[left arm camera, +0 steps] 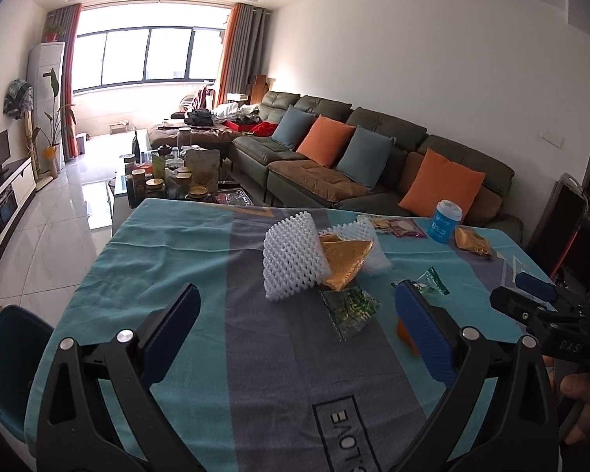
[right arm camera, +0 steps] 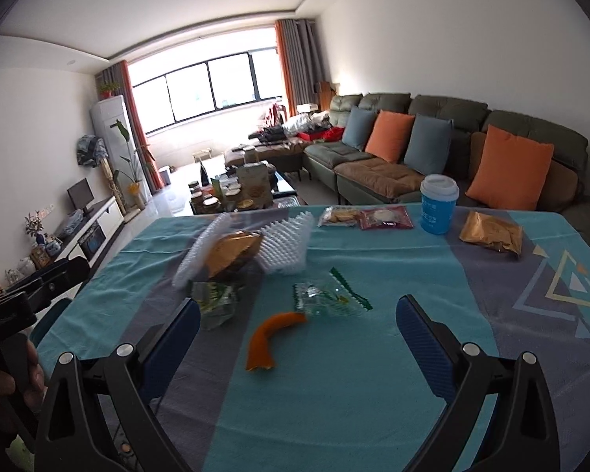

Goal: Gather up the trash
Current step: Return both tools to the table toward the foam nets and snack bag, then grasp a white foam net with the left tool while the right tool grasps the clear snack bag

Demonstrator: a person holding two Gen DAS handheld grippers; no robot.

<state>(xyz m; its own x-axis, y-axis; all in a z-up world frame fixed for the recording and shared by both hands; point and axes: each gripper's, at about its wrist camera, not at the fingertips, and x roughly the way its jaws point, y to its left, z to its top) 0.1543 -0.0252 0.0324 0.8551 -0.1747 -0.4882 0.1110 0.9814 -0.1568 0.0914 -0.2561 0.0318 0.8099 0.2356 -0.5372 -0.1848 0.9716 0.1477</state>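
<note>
The cloth on the worktop had the letters "LOVE" in a box, seen upside down. The blue cup showed a "10".

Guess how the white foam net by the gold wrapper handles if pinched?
The white foam net is open-mesh foam, so probably very light and squashy; the jaws would likely crush it. It leans on the gold wrapper, so lifting may shift that.

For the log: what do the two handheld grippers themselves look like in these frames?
Both match: the left gripper and right gripper have black plastic, triangular cut-out arms with silver pivot bolts, ending in flat fingers faced with dark blue textured pads. White lettering marks the right gripper's black body in the left view. No cables or sleeves show.
</note>
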